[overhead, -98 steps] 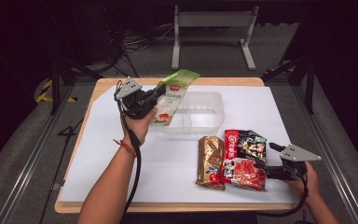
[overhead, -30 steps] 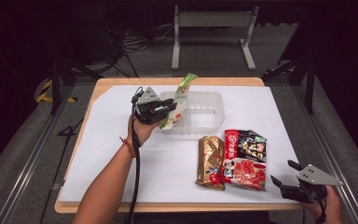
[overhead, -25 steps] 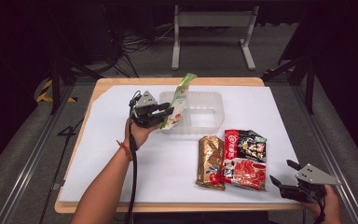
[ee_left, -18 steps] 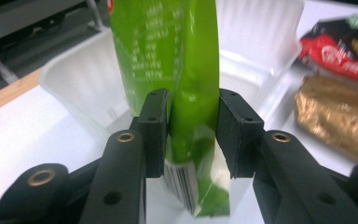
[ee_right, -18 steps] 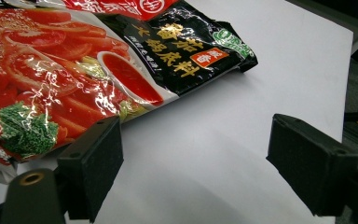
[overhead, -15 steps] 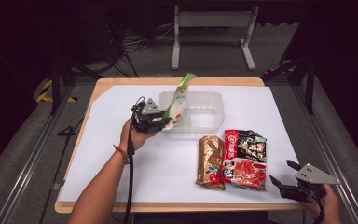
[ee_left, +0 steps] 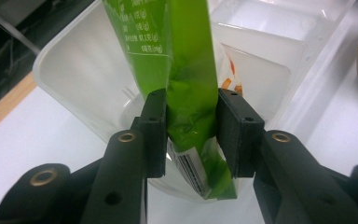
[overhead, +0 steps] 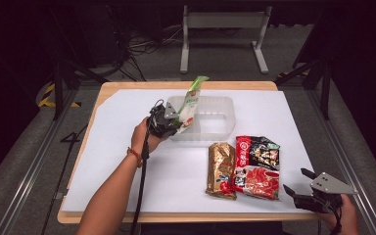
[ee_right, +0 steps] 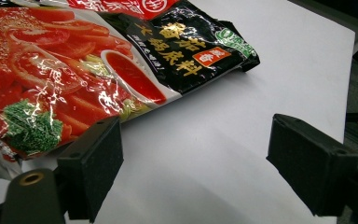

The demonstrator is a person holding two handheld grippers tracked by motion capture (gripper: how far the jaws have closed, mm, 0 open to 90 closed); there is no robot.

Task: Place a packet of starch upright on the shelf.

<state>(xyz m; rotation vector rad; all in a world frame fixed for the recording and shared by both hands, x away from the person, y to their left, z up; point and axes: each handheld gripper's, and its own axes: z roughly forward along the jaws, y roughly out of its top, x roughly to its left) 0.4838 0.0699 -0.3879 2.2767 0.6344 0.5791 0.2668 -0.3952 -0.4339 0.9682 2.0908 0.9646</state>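
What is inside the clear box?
The green packet stands tilted in the box, its lower end inside and its top sticking out, held by the left gripper. The rest of the box looks bare; the gripper hides the near-left corner.

Two hand-held black claws, one in each of the person's hands. The left claw [overhead: 176, 121] has matte black arms with brass-ringed screw holes, ending in flat rectangular black pads [ee_left: 234, 131], and a black cable trails from it along the bare forearm. A red bracelet [overhead: 134, 155] circles the left wrist. The right claw [overhead: 299, 185] carries a grey three-cornered plate [overhead: 332, 184] on top.
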